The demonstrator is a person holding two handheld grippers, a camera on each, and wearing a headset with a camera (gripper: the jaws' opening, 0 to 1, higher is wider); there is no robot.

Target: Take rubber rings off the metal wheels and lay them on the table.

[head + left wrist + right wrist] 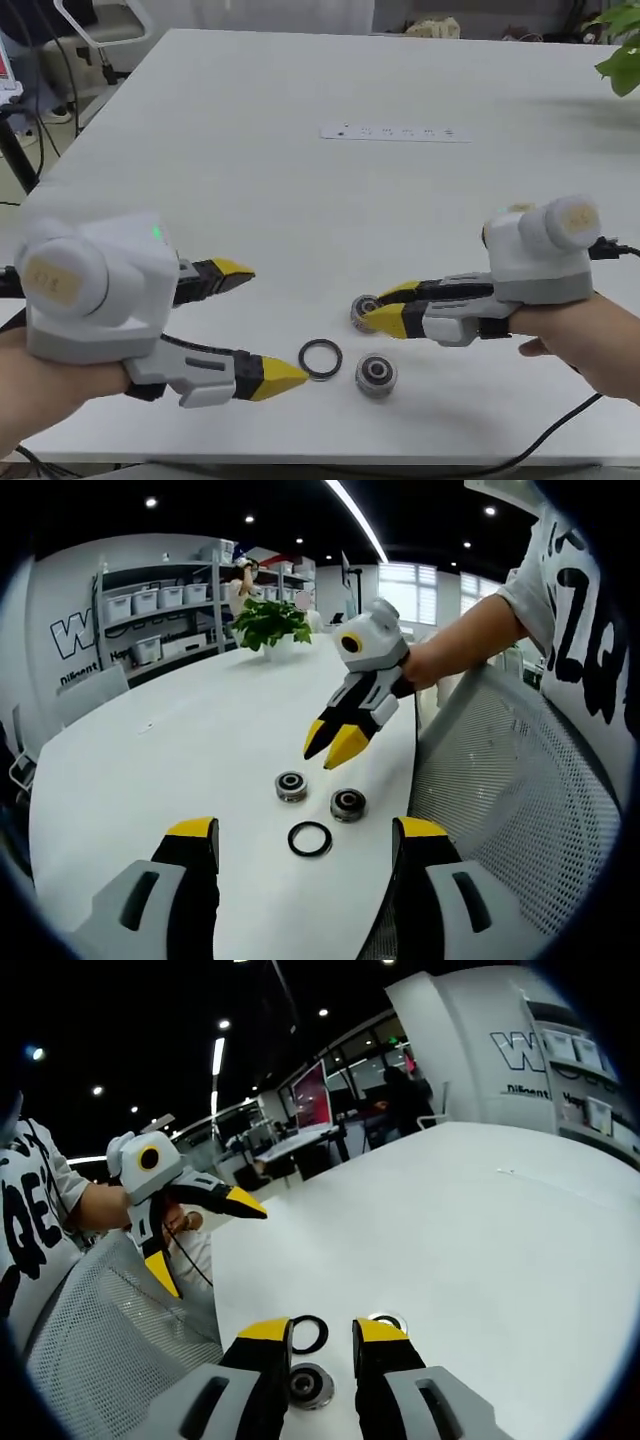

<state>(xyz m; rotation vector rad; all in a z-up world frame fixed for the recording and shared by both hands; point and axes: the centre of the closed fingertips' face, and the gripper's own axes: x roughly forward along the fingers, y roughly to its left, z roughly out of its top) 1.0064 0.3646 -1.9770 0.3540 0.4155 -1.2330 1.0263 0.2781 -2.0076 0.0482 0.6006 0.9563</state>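
- Slip risk: the right gripper (pixel 378 308) holds nothing, and its jaws stand only a narrow gap apart. Its tips hover just above the far wheel (pixel 291 785). If they pinch smooth metal rather than rubber, the small wheel would probably skid or flip across the desk (pixel 300 180).
- Edge risk: the near wheel (pixel 377 373) and the loose rubber ring (pixel 320 358) lie close to the desk's front edge. A sideways knock from either gripper could send one over.
- Bracing risk: the left gripper (pixel 268 322) has its jaws spread wide and holds nothing. Unless something pins the wheel, a pull on a tight ring would likely drag the wheel along instead of peeling the ring off.
- Wrong pick: it is hard to tell which wheel carries a ring. The near wheel's rim looks dark in the left gripper view, but that is no proof.
- Positions: the rubber ring lies flat on the desk, apart from both wheels and just ahead of one tip of the left gripper's jaws.
- In the right gripper view, the far wheel sits just behind one jaw tip. The near wheel lies low between the jaws, untouched.
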